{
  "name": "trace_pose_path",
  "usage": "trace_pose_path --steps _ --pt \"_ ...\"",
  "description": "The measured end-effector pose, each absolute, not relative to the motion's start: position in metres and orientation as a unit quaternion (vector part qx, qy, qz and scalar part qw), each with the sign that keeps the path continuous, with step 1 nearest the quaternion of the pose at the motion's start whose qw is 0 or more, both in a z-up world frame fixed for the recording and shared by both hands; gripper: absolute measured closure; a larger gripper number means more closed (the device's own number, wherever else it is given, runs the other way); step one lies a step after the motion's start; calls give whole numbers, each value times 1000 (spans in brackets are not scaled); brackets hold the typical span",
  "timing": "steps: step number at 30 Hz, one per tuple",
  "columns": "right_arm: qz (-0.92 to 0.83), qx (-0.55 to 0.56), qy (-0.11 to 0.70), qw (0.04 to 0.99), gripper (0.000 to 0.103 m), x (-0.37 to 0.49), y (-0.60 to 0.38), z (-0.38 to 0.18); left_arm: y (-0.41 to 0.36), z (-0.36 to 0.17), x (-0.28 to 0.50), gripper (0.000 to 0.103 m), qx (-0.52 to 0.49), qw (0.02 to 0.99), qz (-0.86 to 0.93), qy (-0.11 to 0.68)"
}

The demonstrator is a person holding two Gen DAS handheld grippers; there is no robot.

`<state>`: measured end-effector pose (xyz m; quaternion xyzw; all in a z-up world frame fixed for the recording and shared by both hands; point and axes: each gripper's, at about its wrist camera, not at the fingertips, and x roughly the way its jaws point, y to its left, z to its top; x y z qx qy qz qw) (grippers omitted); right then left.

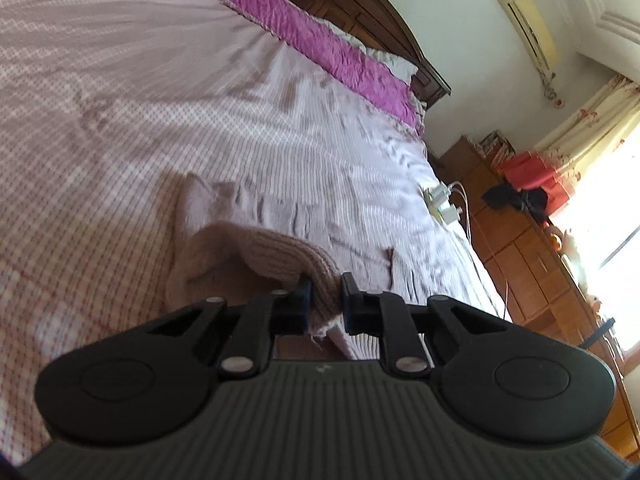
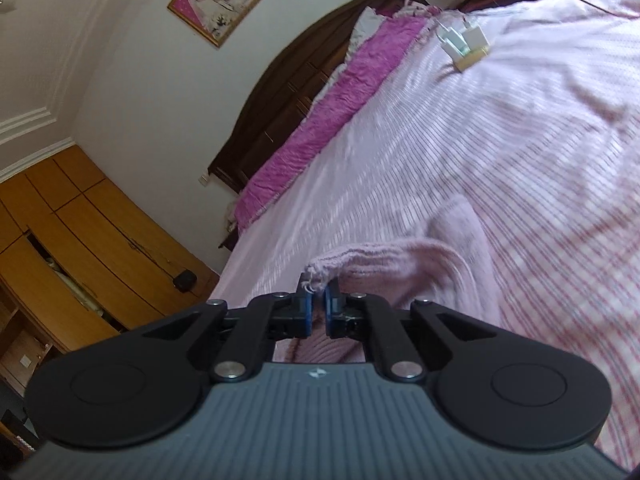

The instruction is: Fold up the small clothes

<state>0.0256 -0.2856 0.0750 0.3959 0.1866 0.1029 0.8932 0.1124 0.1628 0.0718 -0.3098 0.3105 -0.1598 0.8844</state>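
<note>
A small pale pink knitted garment (image 1: 248, 248) lies on the pink checked bedspread (image 1: 120, 120), one ribbed edge lifted. My left gripper (image 1: 326, 292) is shut on that ribbed edge and holds it raised above the bed. In the right wrist view the same garment (image 2: 400, 264) shows with a frayed corner pinched between the blue pads. My right gripper (image 2: 319, 294) is shut on that corner, a little above the bedspread (image 2: 520, 140). The part of the garment under both grippers is hidden.
A power strip with white chargers (image 1: 442, 200) lies on the bed near its edge; it also shows in the right wrist view (image 2: 464, 44). A magenta pillow (image 1: 320, 44) lies along the dark wooden headboard (image 2: 288, 76). Wooden cabinets (image 1: 532, 264) stand beside the bed.
</note>
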Motion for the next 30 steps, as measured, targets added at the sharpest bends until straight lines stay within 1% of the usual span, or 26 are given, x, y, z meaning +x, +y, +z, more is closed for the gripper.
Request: trace_pose_path --steps 9,14,18,20,21,22,23,25,27,30 --pt "72 382 169 906 96 80 -285 83 164 83 163 87 -298 899 -126 295" --pt "44 351 186 917 96 120 -275 73 160 73 197 87 -290 900 -102 308" --pt "4 318 224 921 94 148 -264 57 154 59 217 85 -264 904 -80 327" --pt "-3 309 241 920 88 156 -260 49 153 53 223 83 -256 904 -62 335" --pt "-6 309 246 919 82 159 -259 46 154 50 225 81 -256 904 -58 337" --pt "-7 310 249 917 75 159 -257 43 156 49 225 81 -256 904 -53 337" --pt "-7 311 247 918 70 158 -257 42 158 48 225 79 -258 904 -51 337" --pt "-9 308 239 921 46 155 -256 43 163 49 223 76 -263 904 -55 334" --pt "-12 303 223 926 39 150 -256 44 166 52 219 74 -258 907 -54 329" --pt "-8 297 205 933 37 137 -259 51 168 59 212 73 -242 914 -49 323"
